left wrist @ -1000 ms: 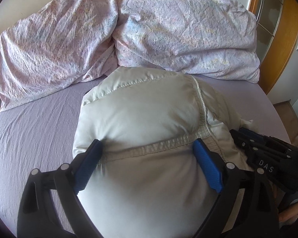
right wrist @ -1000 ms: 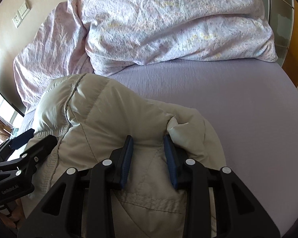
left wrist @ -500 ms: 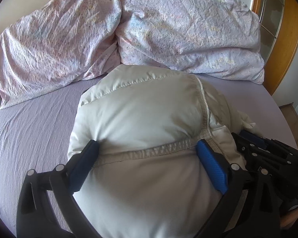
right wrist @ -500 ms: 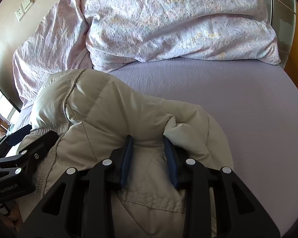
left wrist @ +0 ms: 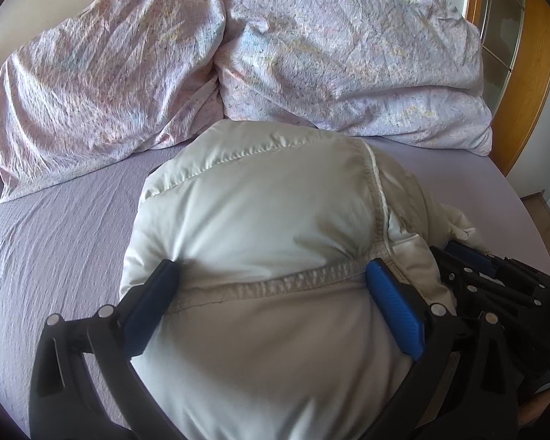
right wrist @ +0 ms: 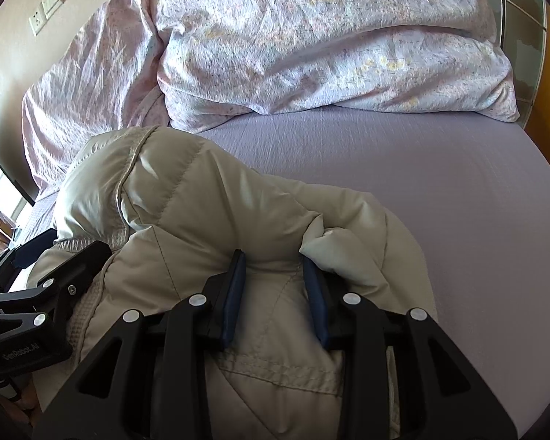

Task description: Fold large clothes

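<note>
Near edge of the bed (left wrist: 58, 227): the puffy jacket (left wrist: 275, 220) sits bundled on the lilac sheet, duvet (left wrist: 311, 58) heaped at the far edge, wooden frame (left wrist: 531, 73) off right. Right gripper (right wrist: 275, 267) pinches a jacket fold, narrow. Left gripper (left wrist: 275, 275), jaws just spread wider than before, straddles the bulk at its widest.

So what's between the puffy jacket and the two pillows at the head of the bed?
Almost nothing: the jacket nearly reaches the pillows, with lilac sheet beside it, clearest in the right wrist view.
</note>
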